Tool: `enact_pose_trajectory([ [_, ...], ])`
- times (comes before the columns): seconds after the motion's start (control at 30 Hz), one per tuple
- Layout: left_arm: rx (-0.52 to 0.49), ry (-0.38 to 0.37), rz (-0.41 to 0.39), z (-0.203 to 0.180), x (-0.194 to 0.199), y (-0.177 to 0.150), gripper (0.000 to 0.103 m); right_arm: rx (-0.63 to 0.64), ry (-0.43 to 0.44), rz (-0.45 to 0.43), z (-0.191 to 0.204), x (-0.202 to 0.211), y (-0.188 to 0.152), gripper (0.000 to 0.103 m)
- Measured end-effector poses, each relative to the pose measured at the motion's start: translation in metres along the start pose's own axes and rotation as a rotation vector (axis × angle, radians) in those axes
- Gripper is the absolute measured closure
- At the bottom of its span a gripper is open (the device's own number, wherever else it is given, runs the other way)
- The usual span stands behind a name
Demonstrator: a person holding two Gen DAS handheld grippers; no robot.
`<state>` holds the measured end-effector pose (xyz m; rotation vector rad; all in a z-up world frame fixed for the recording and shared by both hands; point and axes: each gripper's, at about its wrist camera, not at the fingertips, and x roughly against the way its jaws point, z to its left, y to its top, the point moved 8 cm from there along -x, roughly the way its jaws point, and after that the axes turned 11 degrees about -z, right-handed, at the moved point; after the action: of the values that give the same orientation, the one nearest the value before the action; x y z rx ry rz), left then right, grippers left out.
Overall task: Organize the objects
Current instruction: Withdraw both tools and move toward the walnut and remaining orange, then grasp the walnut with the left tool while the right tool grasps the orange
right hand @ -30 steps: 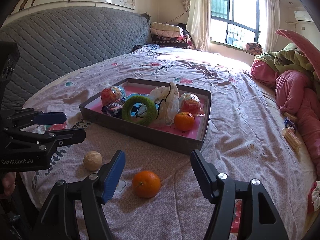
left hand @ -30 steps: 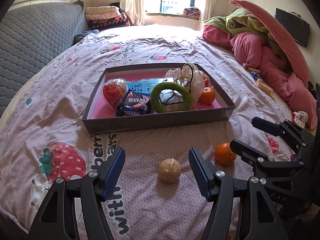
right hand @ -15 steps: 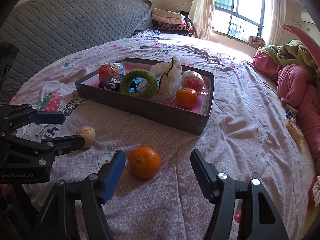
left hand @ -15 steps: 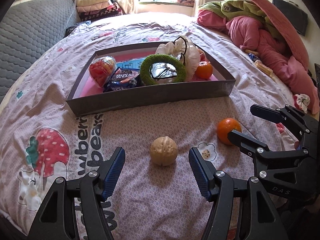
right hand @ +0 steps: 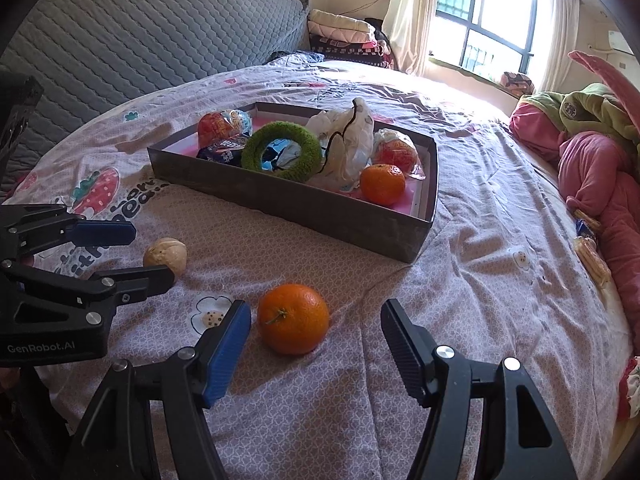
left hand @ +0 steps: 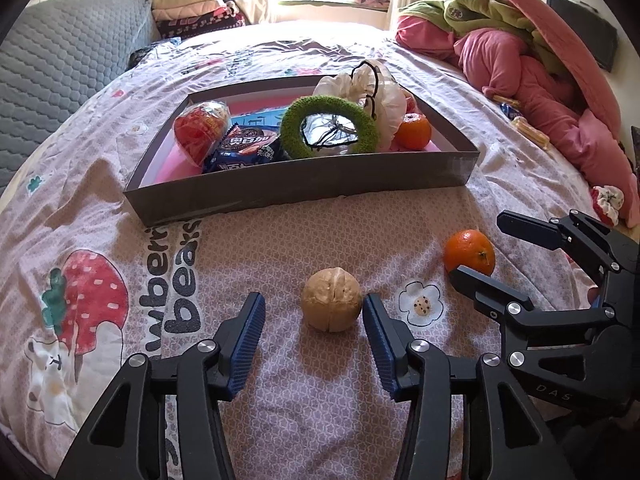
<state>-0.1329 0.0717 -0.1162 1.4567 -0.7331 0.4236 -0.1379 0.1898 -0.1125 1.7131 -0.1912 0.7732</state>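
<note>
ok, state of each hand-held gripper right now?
Left hand-held gripper: jaws closing around the walnut, not gripped yet.
Right hand-held gripper: open, orange between its fingers, untouched.

Bright window (right hand: 480, 20) glare, fisheye edges warped.

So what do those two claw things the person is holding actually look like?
Each hand-held gripper is matte black plastic or metal with an open triangular frame, silver screw heads and two long fingers faced with ribbed blue pads. The left hand-held gripper carries white "GenRobot.AI" lettering on its side; the right hand-held gripper shows faint "DAS" lettering. No cables are visible.
</note>
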Motion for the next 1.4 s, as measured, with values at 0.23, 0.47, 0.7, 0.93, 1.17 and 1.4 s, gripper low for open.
enact_pose_trajectory([
  [0.23,-0.032,-0.032,0.004,-0.011,-0.004,-0.004,0.067,0.068,-0.019,0.012,0.009,-0.008,-0.007,0.054],
  [0.47,-0.054,-0.041,-0.001,-0.015,-0.01,-0.007,0.07,0.095,0.0,0.019,0.015,-0.012,-0.01,0.064],
  [0.7,-0.017,-0.028,-0.067,-0.001,-0.002,0.01,0.07,0.059,0.012,-0.009,0.012,-0.008,-0.004,0.065],
  [0.93,0.009,-0.01,-0.142,0.017,0.016,0.037,0.07,0.013,0.006,-0.094,0.006,0.003,0.017,0.065],
  [1.17,0.018,0.009,-0.174,0.028,0.017,0.057,0.07,-0.03,-0.037,-0.164,-0.008,0.009,0.043,0.065],
  [1.4,0.026,0.004,-0.198,0.037,0.01,0.076,0.07,-0.054,-0.061,-0.182,-0.019,0.003,0.063,0.065],
])
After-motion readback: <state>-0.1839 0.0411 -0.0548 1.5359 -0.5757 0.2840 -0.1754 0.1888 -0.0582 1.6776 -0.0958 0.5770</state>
